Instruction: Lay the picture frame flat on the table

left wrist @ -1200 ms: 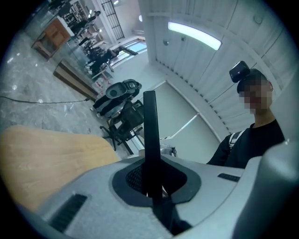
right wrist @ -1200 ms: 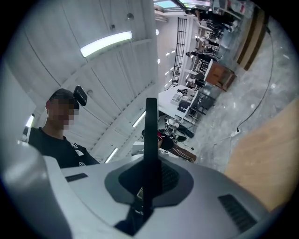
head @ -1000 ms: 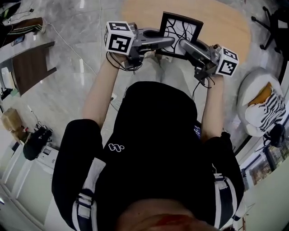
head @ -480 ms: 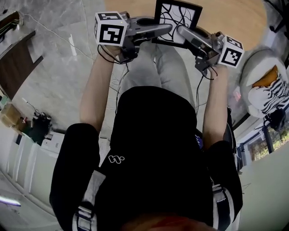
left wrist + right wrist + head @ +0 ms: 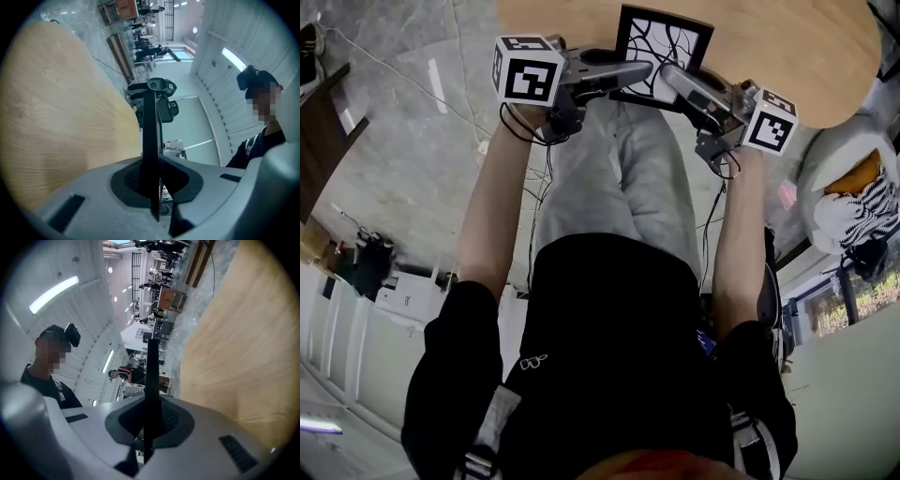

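Black-rimmed, with dark branching lines on a white sheet, the picture frame (image 5: 664, 54) is held in the air at the near rim of the wooden table (image 5: 787, 56). Its pictured face is turned up toward the head camera. The left gripper (image 5: 639, 73) and the right gripper (image 5: 668, 75) each pinch its lower edge, jaws closed tight on the thin frame, which shows edge-on between them in both gripper views. The frame seems brought to the table but not yet set down. Lowering it flat onto the wood and letting go is left.
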Action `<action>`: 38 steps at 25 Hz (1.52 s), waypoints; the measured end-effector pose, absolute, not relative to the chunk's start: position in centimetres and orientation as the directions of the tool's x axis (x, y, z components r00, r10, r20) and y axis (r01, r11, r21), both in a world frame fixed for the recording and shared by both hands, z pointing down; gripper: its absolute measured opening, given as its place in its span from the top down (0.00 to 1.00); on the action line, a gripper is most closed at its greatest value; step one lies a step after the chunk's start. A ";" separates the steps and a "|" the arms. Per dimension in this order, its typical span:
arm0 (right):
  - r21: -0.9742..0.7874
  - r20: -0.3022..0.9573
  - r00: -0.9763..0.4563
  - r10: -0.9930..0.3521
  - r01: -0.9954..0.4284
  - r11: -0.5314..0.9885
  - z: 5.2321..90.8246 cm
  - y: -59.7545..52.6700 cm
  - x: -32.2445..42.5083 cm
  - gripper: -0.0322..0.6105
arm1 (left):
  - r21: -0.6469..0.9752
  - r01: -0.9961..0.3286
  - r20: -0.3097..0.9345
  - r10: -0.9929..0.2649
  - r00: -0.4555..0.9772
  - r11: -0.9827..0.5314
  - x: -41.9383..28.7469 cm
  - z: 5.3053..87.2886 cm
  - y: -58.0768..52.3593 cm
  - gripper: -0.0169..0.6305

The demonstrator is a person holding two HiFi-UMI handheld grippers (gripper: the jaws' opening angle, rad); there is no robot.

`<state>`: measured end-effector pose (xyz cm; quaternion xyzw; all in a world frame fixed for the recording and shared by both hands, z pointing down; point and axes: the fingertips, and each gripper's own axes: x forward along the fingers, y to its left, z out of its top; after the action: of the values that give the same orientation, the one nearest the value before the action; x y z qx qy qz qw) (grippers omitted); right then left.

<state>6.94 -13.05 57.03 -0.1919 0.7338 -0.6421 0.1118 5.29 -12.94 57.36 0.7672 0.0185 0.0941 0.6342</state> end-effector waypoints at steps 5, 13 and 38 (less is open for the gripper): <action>-0.983 0.048 -0.896 -0.442 -0.122 0.139 57.0 -13.0 7.0 0.91 | 0.972 -0.108 0.136 0.123 0.983 -0.211 5.3 57.7 -12.9 0.89; -0.968 0.120 -0.816 -0.566 -0.222 0.116 60.2 -15.0 10.3 0.91 | 0.933 -0.256 0.269 0.017 0.963 -0.252 2.0 60.4 -12.9 0.83; -0.686 0.672 -0.549 -0.498 -0.715 -0.137 71.7 -18.3 12.9 0.83 | 0.910 -0.337 0.341 -0.027 0.940 -0.240 2.0 62.6 -13.6 0.95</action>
<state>12.86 -18.28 71.69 -0.4660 0.6505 -0.5927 -0.0916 2.01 -13.55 62.55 0.7770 -0.1172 0.1280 0.6050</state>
